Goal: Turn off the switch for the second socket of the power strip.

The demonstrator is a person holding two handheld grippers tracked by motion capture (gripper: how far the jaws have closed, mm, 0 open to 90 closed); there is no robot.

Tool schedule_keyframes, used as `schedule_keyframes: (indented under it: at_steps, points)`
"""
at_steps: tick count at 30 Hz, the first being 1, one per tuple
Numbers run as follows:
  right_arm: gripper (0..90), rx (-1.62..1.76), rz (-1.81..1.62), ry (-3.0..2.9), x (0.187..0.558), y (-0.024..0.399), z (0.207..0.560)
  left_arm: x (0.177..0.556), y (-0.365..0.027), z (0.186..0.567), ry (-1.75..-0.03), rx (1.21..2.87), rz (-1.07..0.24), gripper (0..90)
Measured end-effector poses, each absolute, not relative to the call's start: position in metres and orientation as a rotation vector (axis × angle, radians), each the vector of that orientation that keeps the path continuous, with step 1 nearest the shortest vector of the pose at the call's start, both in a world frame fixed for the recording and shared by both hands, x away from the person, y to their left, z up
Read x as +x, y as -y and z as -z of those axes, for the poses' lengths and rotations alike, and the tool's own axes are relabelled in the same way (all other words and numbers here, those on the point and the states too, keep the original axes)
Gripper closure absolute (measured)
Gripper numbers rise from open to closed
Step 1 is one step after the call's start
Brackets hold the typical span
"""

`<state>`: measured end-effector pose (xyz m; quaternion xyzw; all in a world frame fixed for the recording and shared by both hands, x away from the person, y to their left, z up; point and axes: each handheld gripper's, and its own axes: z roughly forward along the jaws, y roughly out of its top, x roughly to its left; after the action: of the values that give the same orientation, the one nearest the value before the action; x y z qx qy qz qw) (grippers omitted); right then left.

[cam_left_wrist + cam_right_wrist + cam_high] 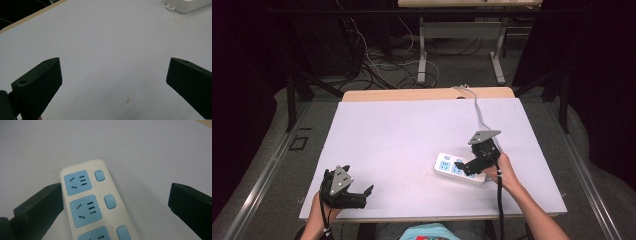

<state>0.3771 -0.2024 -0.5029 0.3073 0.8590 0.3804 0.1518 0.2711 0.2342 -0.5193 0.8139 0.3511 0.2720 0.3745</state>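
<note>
The right gripper (pixel 116 202) stands released, jaws spread wide over a white power strip (pixel 93 202); one jaw looks to touch the strip's edge, though contact is hard to confirm. In the right gripper view the strip's near end is cut off at the bottom edge. It is white with blue sockets and blue rounded switches, lying flat on the pale table (pixel 402 135) right of centre, its grey cable (pixel 478 112) running to the far edge. The left gripper (pixel 113 82) rests low at the near left corner, jaws apart over bare tabletop.
</note>
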Motion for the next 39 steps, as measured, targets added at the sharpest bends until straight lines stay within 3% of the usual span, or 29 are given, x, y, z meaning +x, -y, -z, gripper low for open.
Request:
schedule_keyframes:
  at_steps: [39]
  points:
    - [0.0, 0.899, -1.107, -2.39, 0.33, 0.239, 0.492, 0.271, -0.234, 0.519, -0.901, 2.08, -0.703, 0.0]
